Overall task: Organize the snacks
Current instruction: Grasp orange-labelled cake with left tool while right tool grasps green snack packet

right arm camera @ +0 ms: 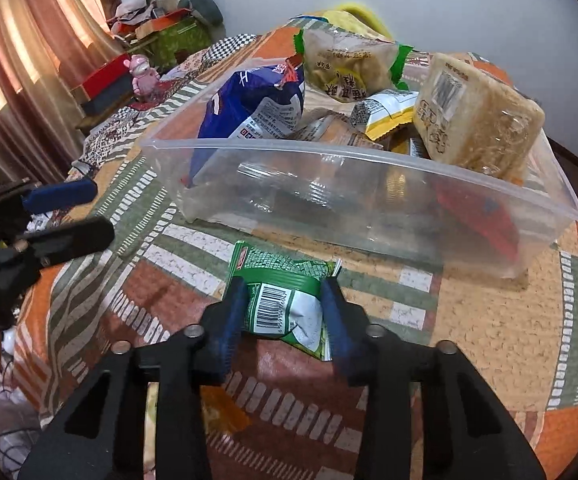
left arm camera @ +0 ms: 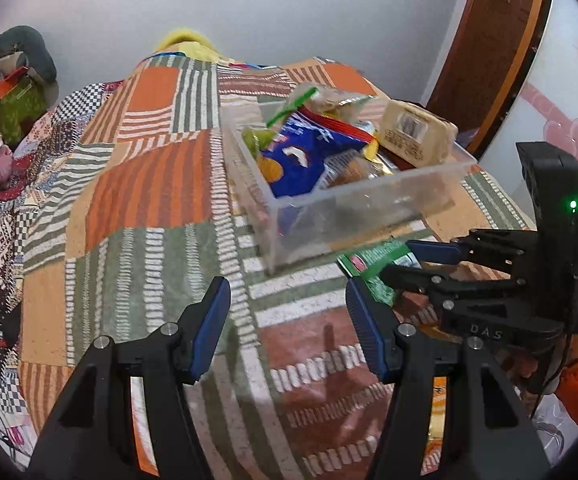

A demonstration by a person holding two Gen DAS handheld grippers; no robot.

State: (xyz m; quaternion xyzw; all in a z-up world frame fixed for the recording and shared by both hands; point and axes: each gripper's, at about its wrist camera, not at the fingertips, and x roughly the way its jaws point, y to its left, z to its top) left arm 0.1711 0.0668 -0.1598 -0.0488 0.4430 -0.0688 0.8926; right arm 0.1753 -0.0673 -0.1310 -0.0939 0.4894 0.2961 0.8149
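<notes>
A patchwork quilt [left arm camera: 141, 184] of orange, green and cream striped blocks covers the bed, with pale walls behind, a brown door [left arm camera: 501, 36] on one side and pink curtains [right arm camera: 21, 60] on the other. A pink toy [right arm camera: 143, 76] and piled clutter [right arm camera: 169, 12] sit past the bed's edge. A clear tub [right arm camera: 369, 200] rests on the quilt, holding a blue bag [right arm camera: 249, 108], a noodle block [right arm camera: 477, 116] and other packets. Just in front of the tub lies a green packet [right arm camera: 281, 300], pinched between the pads of the right claw [right arm camera: 285, 320]. The left claw [left arm camera: 285, 328] hangs spread over bare quilt, holding nothing.
</notes>
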